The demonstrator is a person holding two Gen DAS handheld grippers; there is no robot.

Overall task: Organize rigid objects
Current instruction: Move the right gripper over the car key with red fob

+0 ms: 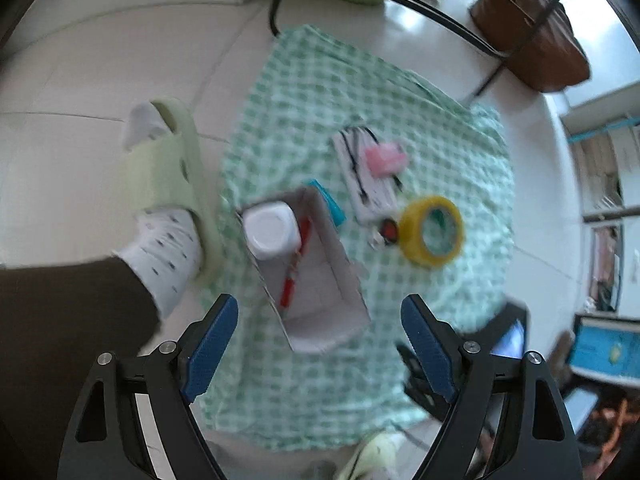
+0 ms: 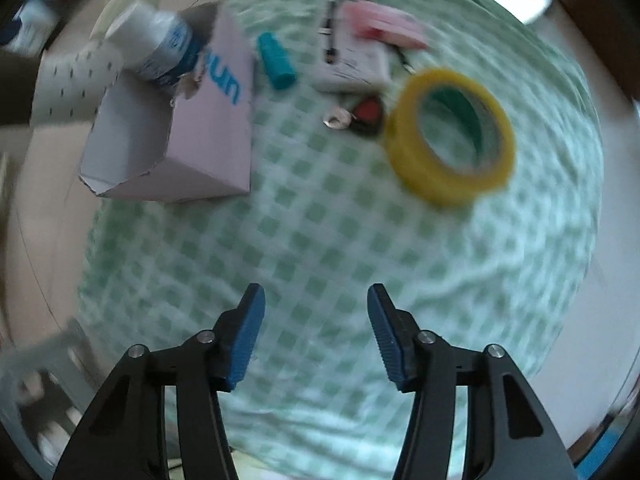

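A white cardboard box (image 1: 320,280) (image 2: 208,128) stands on a green checked cloth (image 1: 304,92) (image 2: 320,240). In it are a white bottle (image 1: 272,230) (image 2: 156,42) and a red pen (image 1: 294,270). Beside the box lie a teal cylinder (image 1: 330,204) (image 2: 276,60), a white flat item (image 1: 370,178) (image 2: 352,64) with a pink piece (image 1: 386,158) (image 2: 388,26) on it, a small red-and-black object (image 1: 389,231) (image 2: 368,114) and a yellow tape roll (image 1: 432,230) (image 2: 450,136). My left gripper (image 1: 320,340) is open and empty above the box's near end. My right gripper (image 2: 316,332) is open and empty over bare cloth.
The cloth lies on a white tiled floor (image 1: 80,80). A person's foot in a white sock and green slipper (image 1: 172,184) stands just left of the box. A black metal rack (image 1: 460,20) and a brown bag (image 1: 528,32) are at the far side.
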